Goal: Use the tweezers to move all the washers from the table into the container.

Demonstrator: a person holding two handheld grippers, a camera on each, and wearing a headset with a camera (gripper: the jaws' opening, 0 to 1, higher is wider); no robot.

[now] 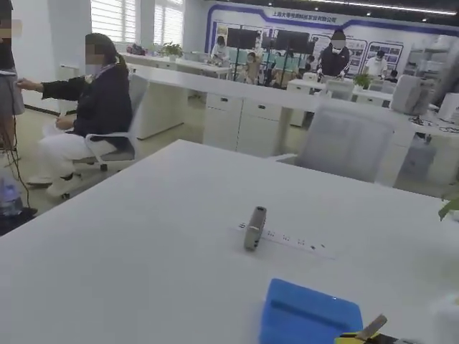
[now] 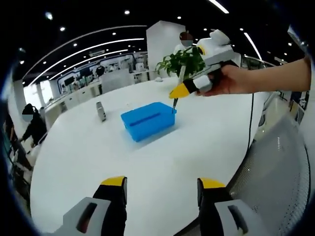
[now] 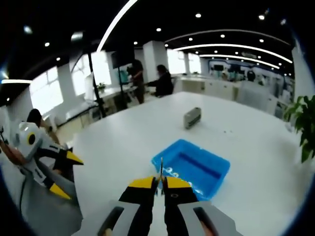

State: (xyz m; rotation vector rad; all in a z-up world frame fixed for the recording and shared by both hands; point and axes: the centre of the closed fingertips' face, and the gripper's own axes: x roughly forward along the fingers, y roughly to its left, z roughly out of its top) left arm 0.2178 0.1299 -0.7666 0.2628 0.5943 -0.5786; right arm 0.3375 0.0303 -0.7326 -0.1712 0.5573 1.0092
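Tweezers (image 3: 161, 171) are pinched in the right tool (image 3: 160, 183), tips just over the blue container (image 3: 197, 167) on the bench (image 3: 123, 142). The left tool (image 2: 162, 183) gapes, empty. Whether the tips carry a washer is too small to tell. A loosened pinch or a tilt could drop one outside the rim.

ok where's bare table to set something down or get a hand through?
Widest bare stretch: table left of the blue container and the grey block in the head view, out to the near edge. Also bare between the left gripper and the container. Crowded: over the container, where the right gripper holds the tweezers, and the socket strip behind it.
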